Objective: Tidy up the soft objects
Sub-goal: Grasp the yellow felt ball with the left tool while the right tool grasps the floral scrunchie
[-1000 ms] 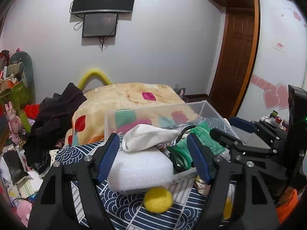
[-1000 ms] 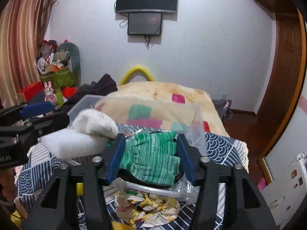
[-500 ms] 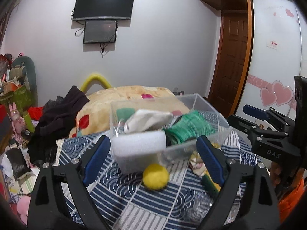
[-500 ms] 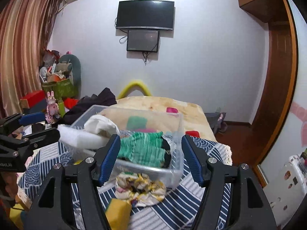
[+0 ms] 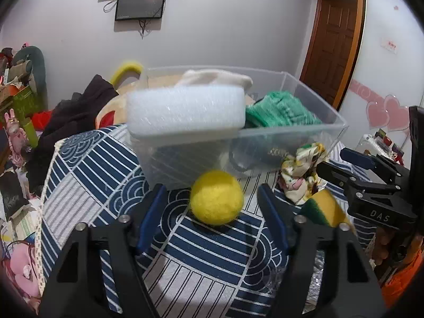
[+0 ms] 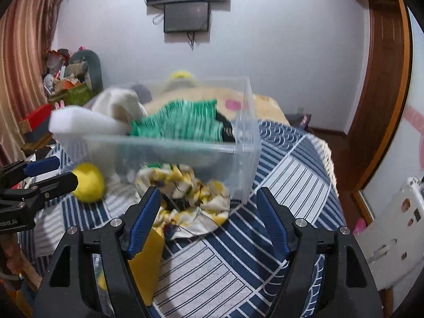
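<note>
Both grippers are spread wide and hold nothing; the left gripper [image 5: 212, 204] frames a yellow ball [image 5: 216, 197] at frame centre, just before the clear bin [image 5: 312, 143]; the right gripper [image 6: 208, 209] brackets a floral scrunchie [image 6: 185, 201] at lower centre

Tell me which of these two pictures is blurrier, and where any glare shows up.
Right wrist view: motion-smeared, the clear plastic bin and green knitted cloth streaked. Left wrist view: sharper, the yellow felt ball crisp; a bright glare patch on the blue and white patterned cloth between the open left claw's arms. Both bend at the fisheye edges.
</note>
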`<state>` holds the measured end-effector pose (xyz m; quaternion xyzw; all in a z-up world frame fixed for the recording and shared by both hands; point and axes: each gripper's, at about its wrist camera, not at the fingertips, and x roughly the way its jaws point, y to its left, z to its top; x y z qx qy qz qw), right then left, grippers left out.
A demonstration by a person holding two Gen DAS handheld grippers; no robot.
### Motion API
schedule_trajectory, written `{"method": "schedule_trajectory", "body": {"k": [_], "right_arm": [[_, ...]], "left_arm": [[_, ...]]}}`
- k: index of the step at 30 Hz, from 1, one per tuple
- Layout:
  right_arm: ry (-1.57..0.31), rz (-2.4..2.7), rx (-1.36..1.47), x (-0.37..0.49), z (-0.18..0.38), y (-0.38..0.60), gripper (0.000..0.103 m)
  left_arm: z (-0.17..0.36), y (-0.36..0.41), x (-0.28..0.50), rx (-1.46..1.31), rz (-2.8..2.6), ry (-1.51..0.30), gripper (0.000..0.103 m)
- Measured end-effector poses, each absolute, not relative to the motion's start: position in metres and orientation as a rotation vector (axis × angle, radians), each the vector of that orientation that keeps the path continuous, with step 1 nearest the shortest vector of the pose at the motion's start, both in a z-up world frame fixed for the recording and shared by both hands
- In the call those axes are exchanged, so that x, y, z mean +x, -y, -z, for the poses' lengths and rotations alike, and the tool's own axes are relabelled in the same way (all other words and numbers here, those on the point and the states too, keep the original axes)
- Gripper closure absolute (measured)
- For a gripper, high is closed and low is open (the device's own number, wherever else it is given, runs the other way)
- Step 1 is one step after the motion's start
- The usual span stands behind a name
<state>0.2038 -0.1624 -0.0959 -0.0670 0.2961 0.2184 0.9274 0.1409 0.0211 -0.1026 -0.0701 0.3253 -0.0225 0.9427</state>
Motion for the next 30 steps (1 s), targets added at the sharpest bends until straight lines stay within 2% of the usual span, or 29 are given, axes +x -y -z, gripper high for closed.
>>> {"method": "schedule_trajectory", "body": {"k": [7, 12, 15, 18, 30], "right_arm": [[-0.660, -0.447, -0.133, 0.210, 0.109, 0.160, 0.033], [-0.698, -0.482, -0.102, 0.212, 0.116, 0.163, 0.074], [-0.688, -0.475, -0.100, 0.208, 0.115, 0.164, 0.086], [-0.676, -0.480, -0.091, 0.205, 0.115, 0.167, 0.091], [-0.563, -0.481, -0.067, 0.186, 0.085, 0.184, 0.091]], "left_arm": [[0.117, -0.017, 0.145, -0.136, 0.060, -0.691, 0.059], [0.118, -0.013, 0.138, -0.120, 0.058, -0.672, 0.062], [0.119, -0.010, 0.132, -0.119, 0.063, -0.662, 0.063], [0.118, -0.009, 0.125, -0.125, 0.072, -0.657, 0.063], [0.083, -0.003, 0.089, -0.117, 0.100, -0.564, 0.063]]}}
